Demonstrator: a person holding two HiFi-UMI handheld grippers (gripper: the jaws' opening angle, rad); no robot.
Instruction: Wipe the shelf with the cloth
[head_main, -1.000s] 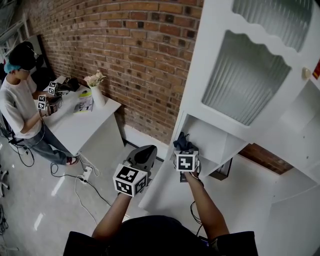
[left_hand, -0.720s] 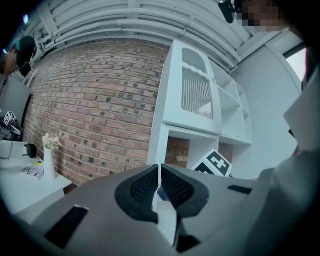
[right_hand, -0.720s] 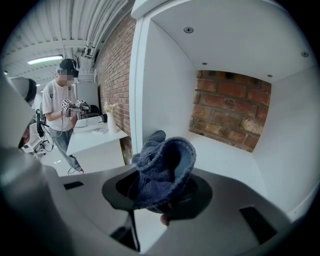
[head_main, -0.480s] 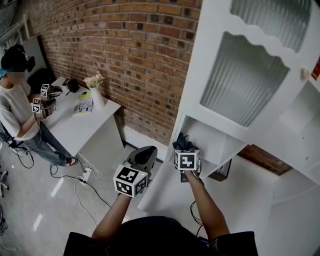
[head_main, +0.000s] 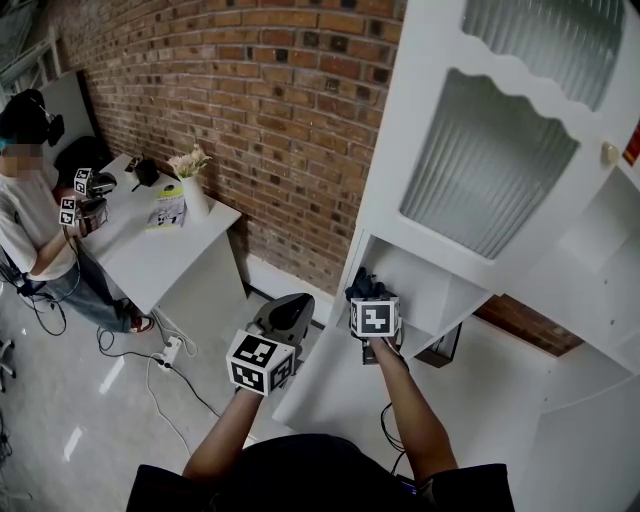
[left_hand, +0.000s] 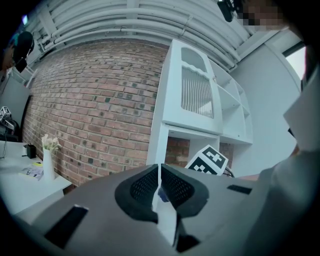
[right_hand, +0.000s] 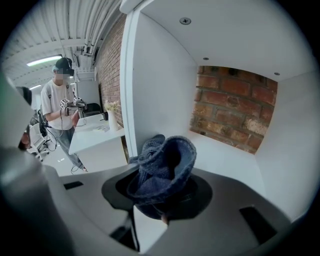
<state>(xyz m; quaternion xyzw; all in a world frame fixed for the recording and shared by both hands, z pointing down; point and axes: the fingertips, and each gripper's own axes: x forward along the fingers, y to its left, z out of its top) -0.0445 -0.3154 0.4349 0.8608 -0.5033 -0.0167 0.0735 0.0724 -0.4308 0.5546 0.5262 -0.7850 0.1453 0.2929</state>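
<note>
A dark blue cloth is bunched up in my right gripper, which is shut on it. The cloth hangs at the front left corner of the white cabinet's open shelf, just above the shelf floor; I cannot tell whether it touches. My left gripper is held lower and to the left, outside the cabinet. Its jaws stand together with nothing between them. The right gripper's marker cube shows beyond the left jaws.
The cabinet's side wall stands close on the cloth's left. A ribbed glass door hangs above the shelf. Left of the cabinet are a brick wall, a white table with a vase, and a person.
My two grippers have hardly moved; the right one shifted very slightly. The person at the far table has straightened up and lifted their own grippers.
</note>
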